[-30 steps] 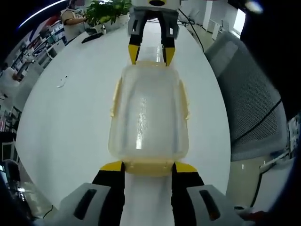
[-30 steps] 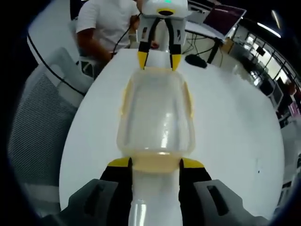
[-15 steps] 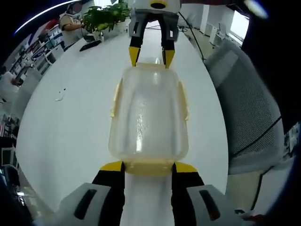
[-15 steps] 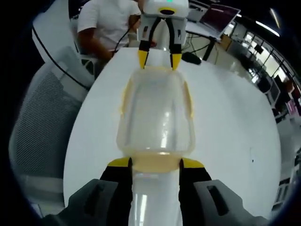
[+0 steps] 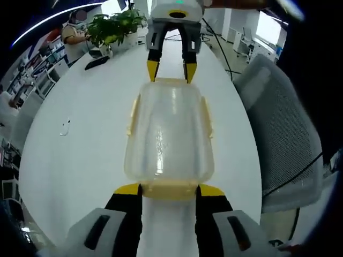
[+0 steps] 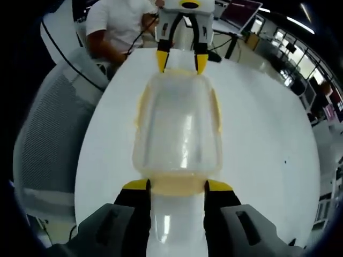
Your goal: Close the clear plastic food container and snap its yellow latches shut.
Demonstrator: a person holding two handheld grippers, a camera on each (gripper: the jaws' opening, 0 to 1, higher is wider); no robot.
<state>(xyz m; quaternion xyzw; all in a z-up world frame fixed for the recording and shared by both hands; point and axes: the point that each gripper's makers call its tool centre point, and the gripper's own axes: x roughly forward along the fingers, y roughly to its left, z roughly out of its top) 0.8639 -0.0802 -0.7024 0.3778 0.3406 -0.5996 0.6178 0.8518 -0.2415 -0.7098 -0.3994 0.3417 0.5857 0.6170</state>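
I see the clear container (image 5: 169,134) in the middle of the white counter (image 5: 80,160), with its lid already sitting on it. My left claw (image 5: 169,188) is at one short end of the container and my right claw (image 6: 177,184) is at the opposite short end. Each claw stands apart, with its two yellow tips at the two sides of the yellow end latch (image 5: 169,190) there; I cannot tell if the tips press on it.

I judge that the closing step is done and the latching step is in hand, at the two end latches. The next move probably needs a push of each latch down against the container wall until it clicks, with both ends kept steady.

The long axis of the container runs straight from one claw to the other. The side latches (image 5: 131,115) lie along its long edges, and a grey chair (image 5: 284,123) stands beside the counter.
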